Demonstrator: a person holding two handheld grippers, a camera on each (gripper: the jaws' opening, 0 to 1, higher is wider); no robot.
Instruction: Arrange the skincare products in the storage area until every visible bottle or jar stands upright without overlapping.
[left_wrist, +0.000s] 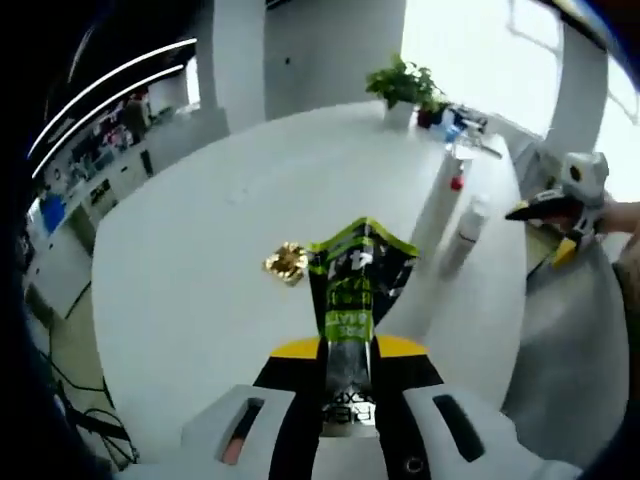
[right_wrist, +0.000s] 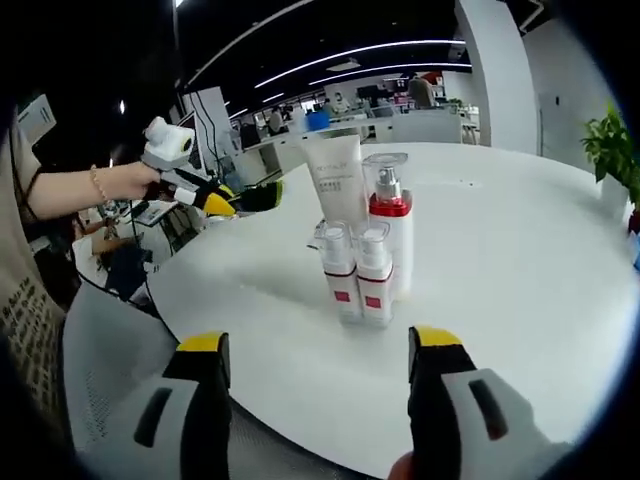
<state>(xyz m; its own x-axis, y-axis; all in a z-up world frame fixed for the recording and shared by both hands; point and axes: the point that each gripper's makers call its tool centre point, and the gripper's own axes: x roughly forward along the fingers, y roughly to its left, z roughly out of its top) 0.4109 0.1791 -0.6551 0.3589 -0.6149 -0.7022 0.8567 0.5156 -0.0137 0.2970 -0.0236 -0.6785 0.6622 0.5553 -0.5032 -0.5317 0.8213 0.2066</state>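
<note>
My left gripper (left_wrist: 348, 352) is shut on a green and black sachet (left_wrist: 355, 285), held up over the white round table (left_wrist: 200, 260). Toward the table's right side, a tall white tube (left_wrist: 435, 205) and a small bottle (left_wrist: 470, 222) stand upright. In the right gripper view the group is close ahead: the white tube (right_wrist: 335, 178), a clear-capped pump bottle with a red collar (right_wrist: 390, 215) and two small red-labelled bottles (right_wrist: 335, 270) (right_wrist: 375, 275), all upright and close together. My right gripper (right_wrist: 320, 345) hangs open near the table edge, short of them, with nothing between its jaws.
A gold foil scrap (left_wrist: 287, 262) lies on the table beyond the sachet. A potted plant (left_wrist: 400, 85) and some small items stand at the far edge. A hand holds the right gripper (left_wrist: 550, 208) off the table's right edge. The left gripper (right_wrist: 215, 198) shows at left, over the rim.
</note>
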